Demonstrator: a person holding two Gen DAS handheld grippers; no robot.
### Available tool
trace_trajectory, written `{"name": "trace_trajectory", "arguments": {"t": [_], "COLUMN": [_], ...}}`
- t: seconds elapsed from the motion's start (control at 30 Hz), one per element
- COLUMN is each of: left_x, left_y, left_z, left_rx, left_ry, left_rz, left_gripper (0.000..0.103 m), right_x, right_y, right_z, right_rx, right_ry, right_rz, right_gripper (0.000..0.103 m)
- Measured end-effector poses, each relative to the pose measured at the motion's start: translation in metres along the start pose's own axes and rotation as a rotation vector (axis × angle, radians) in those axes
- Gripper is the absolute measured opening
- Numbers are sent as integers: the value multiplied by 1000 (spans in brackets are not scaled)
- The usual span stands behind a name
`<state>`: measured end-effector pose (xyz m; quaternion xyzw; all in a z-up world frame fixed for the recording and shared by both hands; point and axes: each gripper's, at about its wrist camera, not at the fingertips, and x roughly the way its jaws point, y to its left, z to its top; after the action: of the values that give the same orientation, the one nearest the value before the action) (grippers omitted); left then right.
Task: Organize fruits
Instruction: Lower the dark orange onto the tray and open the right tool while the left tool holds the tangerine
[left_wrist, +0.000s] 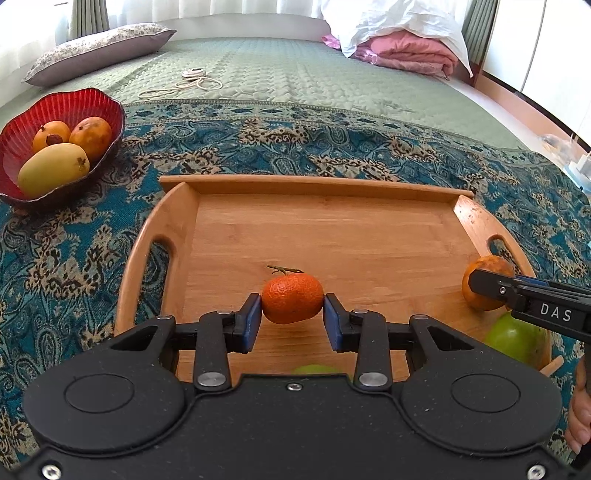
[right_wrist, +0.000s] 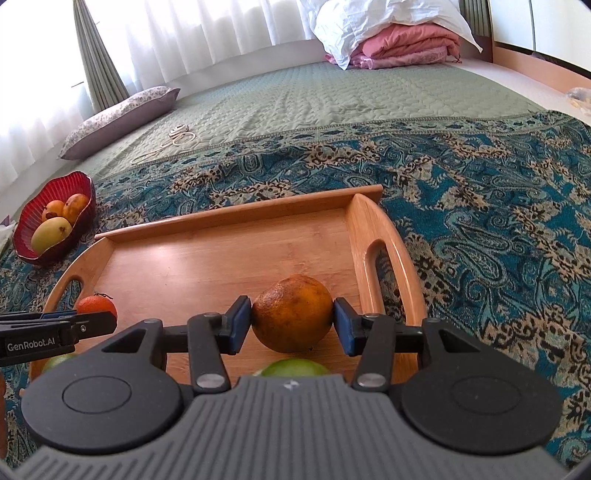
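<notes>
**Two fruits gripped over the tray**

Left tool (left_wrist: 292, 320) clamps a tangerine (left_wrist: 293, 297) over the wooden tray (left_wrist: 332, 229). Right tool (right_wrist: 293, 326), near the tray's right handle, clamps a mottled orange (right_wrist: 292, 313). A red bowl (left_wrist: 22, 146) of mangoes (left_wrist: 51, 168) sits far left on the bed.

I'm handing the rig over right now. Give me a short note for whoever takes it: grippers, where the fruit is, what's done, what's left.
Left gripper: shut on the small tangerine, over the wooden tray.
Right gripper: shut on the larger orange, over the tray's right side.
Fruit: two green fruits at the tray's near edge, one by the right gripper, one mostly hidden under it. The red bowl, left of the tray on the bedspread, holds three mangoes.
Done: both citrus fruits gripped.
Left: place them; where the green fruits belong is unclear from here.
</notes>
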<state>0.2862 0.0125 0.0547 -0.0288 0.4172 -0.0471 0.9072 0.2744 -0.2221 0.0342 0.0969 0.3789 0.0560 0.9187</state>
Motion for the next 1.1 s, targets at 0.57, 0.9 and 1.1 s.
{"name": "trace_trajectory", "arguments": {"t": [0.57,0.9,1.1], "left_x": [7,0,-23], "left_y": [-1,-3,-5], "left_z": [-4,-6,-11], "left_rx": [11,49,85], "left_ry": [7,-30,-117], "left_rz": [4,22,39], "left_gripper": [34,51,78], "right_x": [0,-6,-23], "right_y": [-1,-1,0], "right_z": [0,0,-3], "right_rx": [-2,-8,-22], "right_ry": [0,-17,-59], "right_rz": [5,26,56], "right_gripper": [53,74,82]}}
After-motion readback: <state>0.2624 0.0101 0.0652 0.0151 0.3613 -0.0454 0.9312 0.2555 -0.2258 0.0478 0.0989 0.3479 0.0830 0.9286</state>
